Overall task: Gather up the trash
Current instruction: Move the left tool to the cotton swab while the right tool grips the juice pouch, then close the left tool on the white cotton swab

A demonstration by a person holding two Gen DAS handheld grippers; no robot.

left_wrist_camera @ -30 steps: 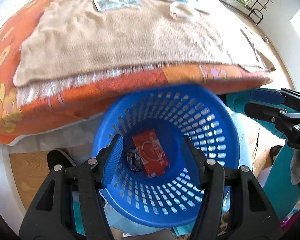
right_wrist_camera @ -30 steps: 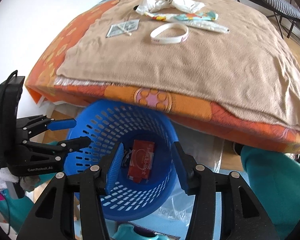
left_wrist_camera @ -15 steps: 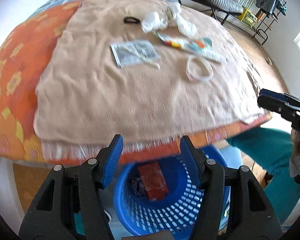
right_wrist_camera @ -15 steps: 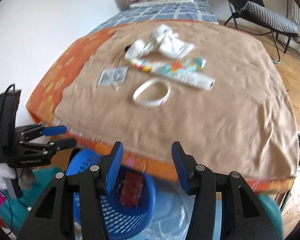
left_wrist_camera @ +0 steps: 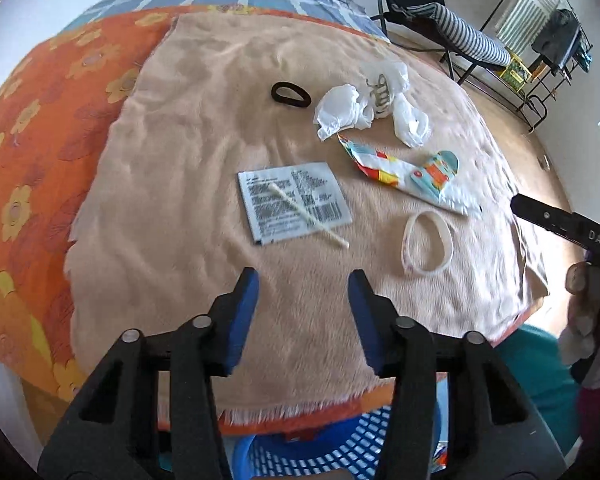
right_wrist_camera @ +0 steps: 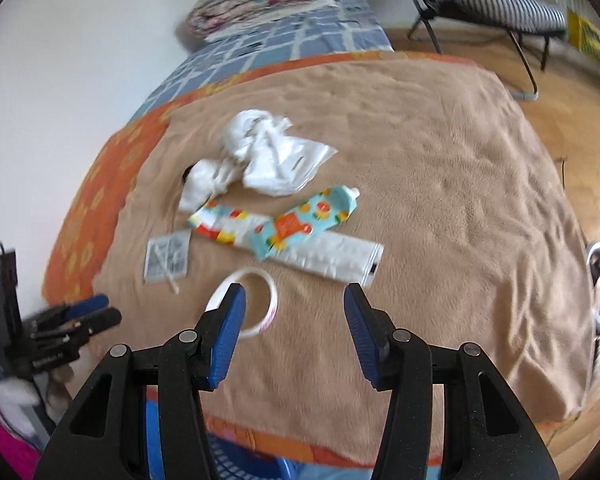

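Hovering over a tan blanket point(left_wrist_camera: 180, 184) on our bed, left gripper point(left_wrist_camera: 303, 280) just narrowed yet empty, right gripper point(right_wrist_camera: 292, 296) parted and empty, wrappers point(right_wrist_camera: 276, 228) scattered, wood floor point(right_wrist_camera: 580, 128) beyond, blue basket point(left_wrist_camera: 320, 452) below us

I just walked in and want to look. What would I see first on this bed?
First you would notice litter in the middle of the tan fuzzy blanket: crumpled white plastic bags, a colourful fruit-print wrapper beside them, and a white rubber wristband nearer the edge. Two black grippers with blue pads, left gripper and right gripper, hover open above the blanket, holding nothing.
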